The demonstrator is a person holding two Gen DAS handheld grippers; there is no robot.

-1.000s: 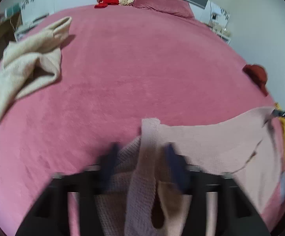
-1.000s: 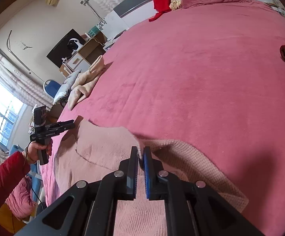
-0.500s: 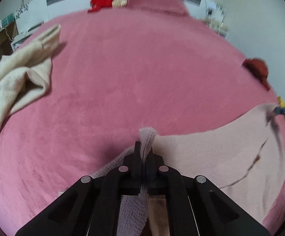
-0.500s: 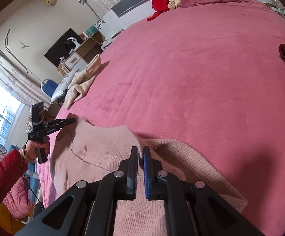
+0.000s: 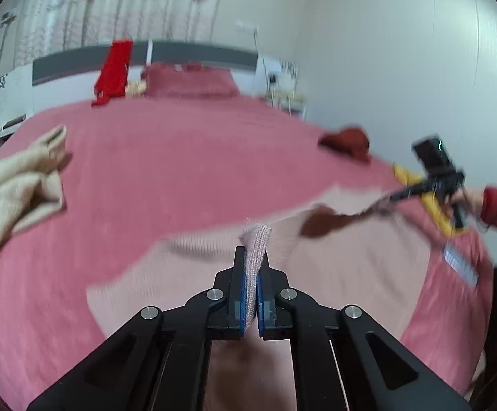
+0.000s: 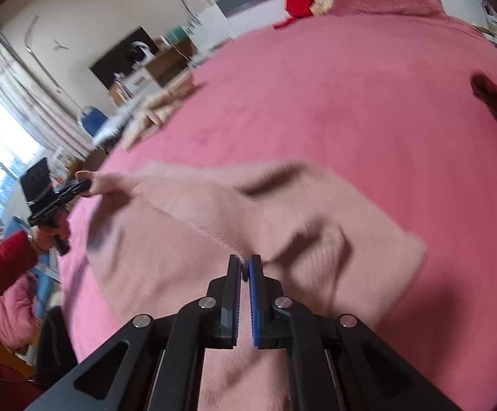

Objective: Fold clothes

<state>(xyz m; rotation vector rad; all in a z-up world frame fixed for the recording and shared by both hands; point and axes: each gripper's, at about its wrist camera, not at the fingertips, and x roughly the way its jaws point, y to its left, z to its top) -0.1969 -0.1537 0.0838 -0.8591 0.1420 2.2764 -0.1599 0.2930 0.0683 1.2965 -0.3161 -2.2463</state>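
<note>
A pale pink knitted sweater (image 5: 344, 260) is stretched above the pink bed (image 5: 186, 167), held at two corners. My left gripper (image 5: 252, 267) is shut on one corner, and a fold of knit sticks up between its blue pads. My right gripper (image 6: 246, 267) is shut on another edge of the sweater (image 6: 282, 212). Each gripper shows in the other's view: the right one (image 5: 399, 193) at the right, the left one (image 6: 77, 186) at the left, both pinching the cloth.
A cream garment (image 5: 19, 185) lies crumpled on the bed's left side. A dark red garment (image 5: 347, 138) lies at the right edge. A red garment (image 5: 113, 72) hangs by the headboard next to a pink pillow (image 5: 188, 80). Furniture and a window stand left of the bed (image 6: 299, 96).
Both grippers have risen and lifted the sweater off the bed, pulling it taut between them. The left gripper, open a second ago, has shut on the corner.
</note>
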